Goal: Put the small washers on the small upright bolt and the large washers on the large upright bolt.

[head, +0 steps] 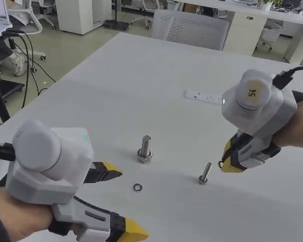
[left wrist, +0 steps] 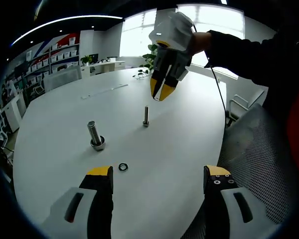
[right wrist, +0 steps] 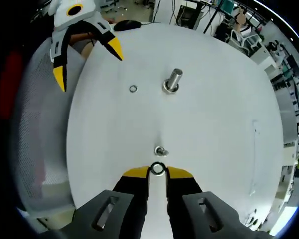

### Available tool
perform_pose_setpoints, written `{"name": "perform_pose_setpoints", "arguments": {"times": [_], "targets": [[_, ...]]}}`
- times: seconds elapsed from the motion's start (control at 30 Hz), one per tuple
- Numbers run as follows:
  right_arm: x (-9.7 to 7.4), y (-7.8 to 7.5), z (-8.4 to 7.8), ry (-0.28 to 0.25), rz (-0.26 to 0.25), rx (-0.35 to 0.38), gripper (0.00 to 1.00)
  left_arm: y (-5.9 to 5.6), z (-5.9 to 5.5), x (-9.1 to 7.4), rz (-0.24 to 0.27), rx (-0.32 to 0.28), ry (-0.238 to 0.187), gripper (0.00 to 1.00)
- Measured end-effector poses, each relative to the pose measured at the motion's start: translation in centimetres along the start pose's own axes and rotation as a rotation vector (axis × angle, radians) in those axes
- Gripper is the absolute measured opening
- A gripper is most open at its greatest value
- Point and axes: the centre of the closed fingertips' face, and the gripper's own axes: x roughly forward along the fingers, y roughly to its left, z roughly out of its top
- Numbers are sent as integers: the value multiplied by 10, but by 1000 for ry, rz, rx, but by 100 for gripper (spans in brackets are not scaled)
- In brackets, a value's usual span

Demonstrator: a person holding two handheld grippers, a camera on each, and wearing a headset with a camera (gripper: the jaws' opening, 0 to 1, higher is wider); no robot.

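Note:
A large upright bolt (head: pixel 145 148) (left wrist: pixel 94 135) (right wrist: pixel 173 79) stands mid-table, and a small upright bolt (head: pixel 205 173) (left wrist: pixel 146 116) (right wrist: pixel 161 150) stands to its right. My right gripper (head: pixel 224 165) (left wrist: pixel 159 92) (right wrist: pixel 158 172) hovers just above and to the right of the small bolt, shut on a small washer (right wrist: pixel 158 169) pinched at its tips. One loose washer (head: pixel 137 187) (left wrist: pixel 123 167) (right wrist: pixel 133 89) lies flat in front of the large bolt. My left gripper (head: pixel 123 201) (left wrist: pixel 158 174) (right wrist: pixel 88 68) is open and holds nothing, low at the near left, with the loose washer just ahead of its jaws.
All of this sits on a white table (head: pixel 116 91). A white power strip (head: pixel 202 97) lies on it farther back. A grey mesh chair (head: pixel 189 27) stands at the far edge. Desks, cables and another chair stand on the floor to the left.

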Motion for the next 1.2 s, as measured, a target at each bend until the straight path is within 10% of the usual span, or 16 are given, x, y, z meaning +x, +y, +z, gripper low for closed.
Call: {"name": "perform_pose_setpoints", "arguments": {"times": [1.2], "targets": [[27,-9,9,41,52,-49,14,3,-4,-2,8,-19,10,73]]}}
